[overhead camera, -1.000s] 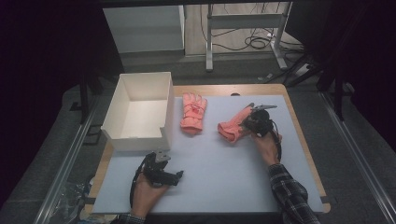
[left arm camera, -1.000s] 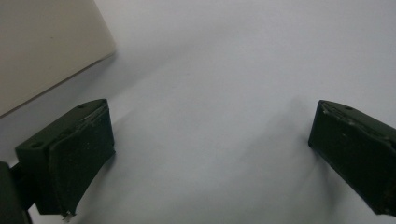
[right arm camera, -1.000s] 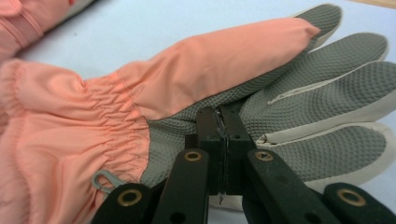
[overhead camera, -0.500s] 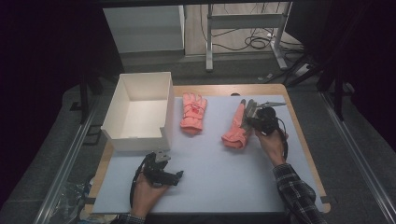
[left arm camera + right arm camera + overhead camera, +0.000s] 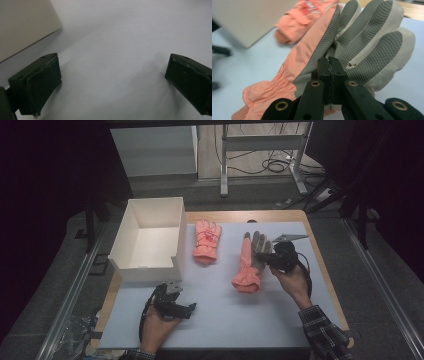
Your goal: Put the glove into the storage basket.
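My right gripper (image 5: 266,257) is shut on an orange glove (image 5: 246,266), pinching it near the base of its grey, textured fingers. In the right gripper view the jaws of the right gripper (image 5: 329,62) meet on the glove (image 5: 312,57), whose palm side faces the camera. Its cuff droops toward the white mat. A second orange glove (image 5: 206,240) lies flat, fingers pointing away, between the held one and the box; it shows blurred as the far glove (image 5: 298,16). My left gripper (image 5: 181,304) rests open near the front edge, and the left gripper (image 5: 113,60) has only bare mat between its jaws.
An open white box (image 5: 150,266) stands at the left of the mat, its corner (image 5: 25,25) just ahead of the left jaw. The white mat (image 5: 225,320) covers a wooden table (image 5: 320,250). Dark floor, cables and a desk frame lie beyond the far edge.
The right gripper has risen and moved back with the glove, which swung from crumpled on the mat to hanging lengthwise with its grey palm showing. The left gripper has kept still.
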Demonstrator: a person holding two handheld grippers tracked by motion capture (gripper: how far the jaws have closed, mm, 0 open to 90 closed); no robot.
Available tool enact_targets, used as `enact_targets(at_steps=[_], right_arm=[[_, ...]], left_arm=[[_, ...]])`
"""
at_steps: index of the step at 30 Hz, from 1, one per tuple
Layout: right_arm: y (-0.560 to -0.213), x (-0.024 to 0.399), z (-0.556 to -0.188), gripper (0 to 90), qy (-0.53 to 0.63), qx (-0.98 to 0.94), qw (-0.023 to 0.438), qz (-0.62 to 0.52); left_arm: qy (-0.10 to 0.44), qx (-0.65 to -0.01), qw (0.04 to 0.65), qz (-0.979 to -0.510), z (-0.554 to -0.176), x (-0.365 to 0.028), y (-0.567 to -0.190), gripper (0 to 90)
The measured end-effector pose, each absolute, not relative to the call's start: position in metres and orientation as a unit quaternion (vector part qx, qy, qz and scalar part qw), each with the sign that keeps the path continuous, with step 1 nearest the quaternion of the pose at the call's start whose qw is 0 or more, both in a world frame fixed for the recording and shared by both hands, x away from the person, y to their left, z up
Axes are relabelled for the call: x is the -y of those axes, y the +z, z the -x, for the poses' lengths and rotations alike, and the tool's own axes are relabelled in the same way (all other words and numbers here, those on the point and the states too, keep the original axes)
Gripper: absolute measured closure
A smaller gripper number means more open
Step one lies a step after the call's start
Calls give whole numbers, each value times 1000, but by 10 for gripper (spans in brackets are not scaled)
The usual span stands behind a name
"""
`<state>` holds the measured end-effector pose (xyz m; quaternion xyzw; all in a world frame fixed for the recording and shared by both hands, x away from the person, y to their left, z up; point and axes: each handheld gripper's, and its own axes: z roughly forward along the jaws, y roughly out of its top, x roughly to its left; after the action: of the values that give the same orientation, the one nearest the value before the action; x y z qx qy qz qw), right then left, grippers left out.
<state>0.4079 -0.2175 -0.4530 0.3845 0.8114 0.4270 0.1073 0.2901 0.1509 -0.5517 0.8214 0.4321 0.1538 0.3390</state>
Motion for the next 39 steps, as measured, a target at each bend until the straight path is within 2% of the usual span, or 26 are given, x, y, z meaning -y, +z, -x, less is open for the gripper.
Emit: enact_targets(at_steps=[9, 19, 26, 39], right_arm=[[-463, 202, -372, 889, 433, -837, 56, -330], [-495, 194, -369, 887, 409, -857, 39, -311], [-504, 197, -373, 856, 401, -861, 39, -310], [-487, 198, -374, 710, 402, -863, 75, -298]], left_arm=[[154, -432, 339, -821, -290, -151, -552, 1], [154, -432, 339, -821, -290, -151, -552, 1], [154, -432, 339, -821, -290, -151, -552, 1], [154, -432, 339, -821, -290, -151, -552, 1]])
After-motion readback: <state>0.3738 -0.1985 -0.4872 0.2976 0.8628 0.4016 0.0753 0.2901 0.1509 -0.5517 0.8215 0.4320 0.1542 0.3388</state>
